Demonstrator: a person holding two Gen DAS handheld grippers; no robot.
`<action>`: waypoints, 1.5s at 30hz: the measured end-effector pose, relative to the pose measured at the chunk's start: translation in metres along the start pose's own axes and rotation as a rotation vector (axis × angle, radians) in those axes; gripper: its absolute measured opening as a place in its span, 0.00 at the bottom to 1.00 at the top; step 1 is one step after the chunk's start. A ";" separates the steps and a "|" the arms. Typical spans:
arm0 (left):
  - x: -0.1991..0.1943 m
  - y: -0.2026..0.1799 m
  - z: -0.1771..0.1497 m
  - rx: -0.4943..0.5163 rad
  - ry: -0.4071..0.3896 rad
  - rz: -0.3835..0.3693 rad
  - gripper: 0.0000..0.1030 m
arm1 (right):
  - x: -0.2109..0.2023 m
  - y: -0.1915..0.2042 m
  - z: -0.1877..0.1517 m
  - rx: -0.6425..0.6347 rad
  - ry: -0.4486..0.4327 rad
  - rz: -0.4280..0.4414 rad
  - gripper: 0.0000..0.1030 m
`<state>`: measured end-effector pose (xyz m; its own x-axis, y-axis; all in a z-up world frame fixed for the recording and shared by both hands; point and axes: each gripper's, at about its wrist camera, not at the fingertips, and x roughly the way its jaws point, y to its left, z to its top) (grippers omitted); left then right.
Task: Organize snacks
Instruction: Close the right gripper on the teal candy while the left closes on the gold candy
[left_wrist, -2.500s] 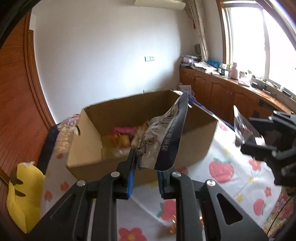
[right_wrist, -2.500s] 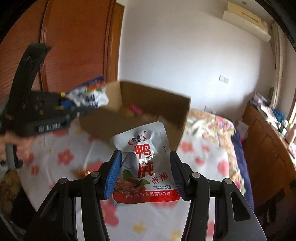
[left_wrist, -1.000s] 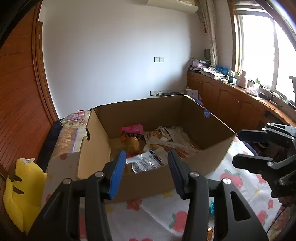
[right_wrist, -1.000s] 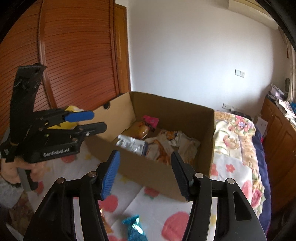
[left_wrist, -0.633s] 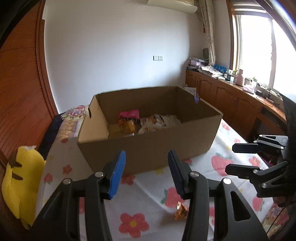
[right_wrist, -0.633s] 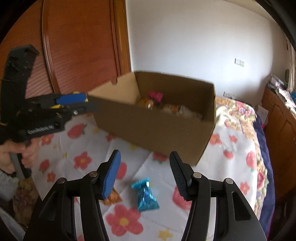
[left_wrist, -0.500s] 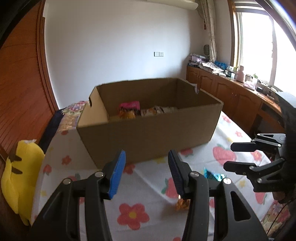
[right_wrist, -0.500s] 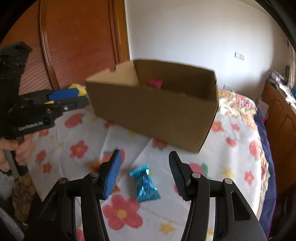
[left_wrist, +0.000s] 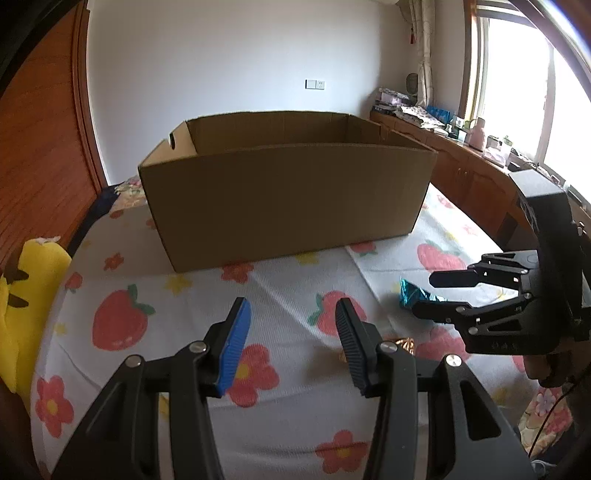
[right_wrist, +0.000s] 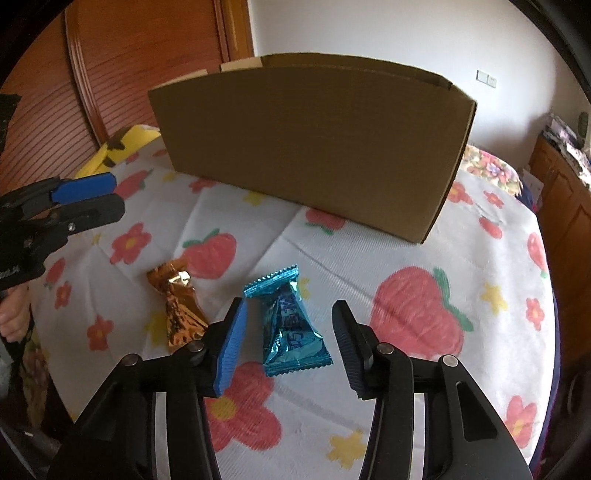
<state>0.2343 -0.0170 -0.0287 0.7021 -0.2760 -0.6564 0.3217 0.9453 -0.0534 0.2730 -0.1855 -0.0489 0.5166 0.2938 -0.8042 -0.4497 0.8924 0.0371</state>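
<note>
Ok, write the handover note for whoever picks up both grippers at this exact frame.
Left gripper: open, empty, above the cloth in front of the cardboard box.
Right gripper: open, empty, fingers either side of the blue candy.
The orange candy lies just left of it.
Done: box contents cannot be seen from here.
Left: both candies go into the box.

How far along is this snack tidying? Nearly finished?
Hard to say what is already packed: the cardboard box hides its contents from here. Nothing is in hand; the left gripper and right gripper are open. Left: the blue snack and orange snack on the tablecloth.
</note>
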 end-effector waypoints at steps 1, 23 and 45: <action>0.001 0.000 -0.002 -0.004 0.005 -0.001 0.47 | 0.001 0.000 0.000 -0.002 0.004 -0.001 0.46; 0.017 -0.055 -0.029 -0.024 0.112 -0.107 0.46 | -0.021 -0.005 -0.023 0.020 -0.034 -0.010 0.20; 0.044 -0.071 -0.021 0.011 0.148 -0.032 0.42 | -0.037 -0.016 -0.048 0.113 -0.092 0.015 0.21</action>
<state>0.2292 -0.0923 -0.0702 0.5901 -0.2761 -0.7587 0.3495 0.9344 -0.0683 0.2262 -0.2274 -0.0487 0.5777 0.3326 -0.7454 -0.3757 0.9191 0.1190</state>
